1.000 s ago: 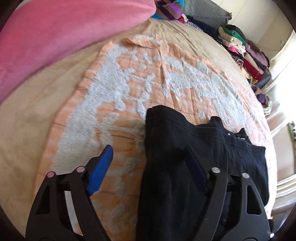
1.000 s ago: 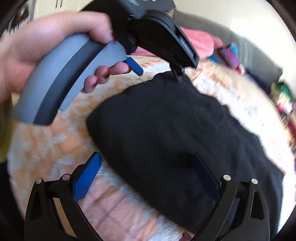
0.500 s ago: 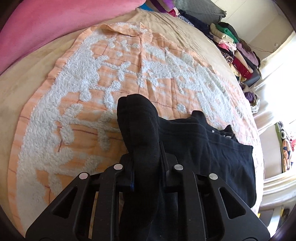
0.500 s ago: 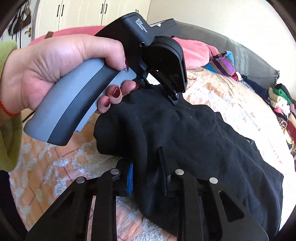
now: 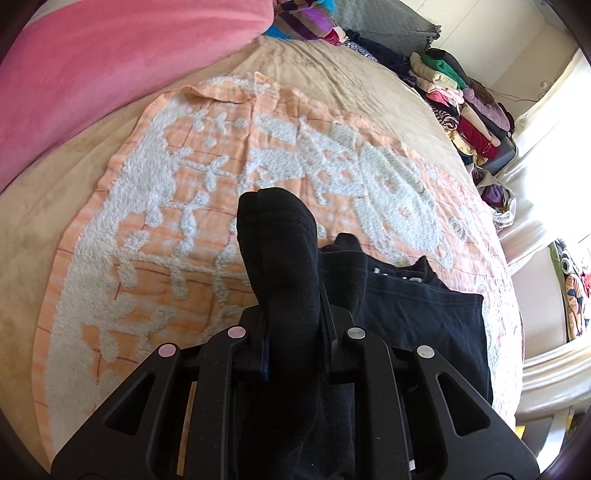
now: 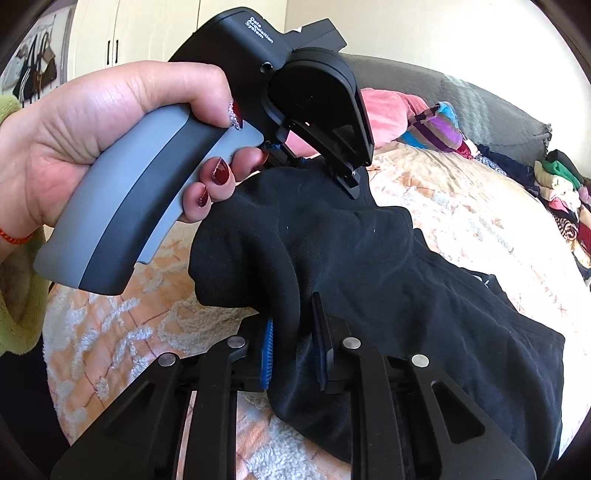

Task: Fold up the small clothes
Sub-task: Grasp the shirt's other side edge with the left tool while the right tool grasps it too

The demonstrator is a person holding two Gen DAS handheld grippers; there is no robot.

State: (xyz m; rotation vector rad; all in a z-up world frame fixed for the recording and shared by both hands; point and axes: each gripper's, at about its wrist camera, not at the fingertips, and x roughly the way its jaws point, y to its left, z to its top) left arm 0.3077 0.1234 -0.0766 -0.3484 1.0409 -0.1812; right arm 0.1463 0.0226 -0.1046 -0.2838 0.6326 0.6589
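Folding is only beginning: we are pinching black garment (image 5: 406, 317) edge in left gripper (image 5: 291, 328) and right gripper (image 6: 291, 347), fold undone

A bed (image 5: 332, 74) with a tan cover fills the room, an orange-and-white patterned blanket (image 5: 155, 229) spread over it. A grey quilted headboard (image 6: 480, 107) stands at its far edge. Cream wardrobe doors (image 6: 147, 33) line one wall; strong daylight enters beside the bed.

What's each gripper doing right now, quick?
Left gripper: shut on the black garment, edge bunched between its fingers.
Right gripper: shut on the same black garment, its jaws having just closed.
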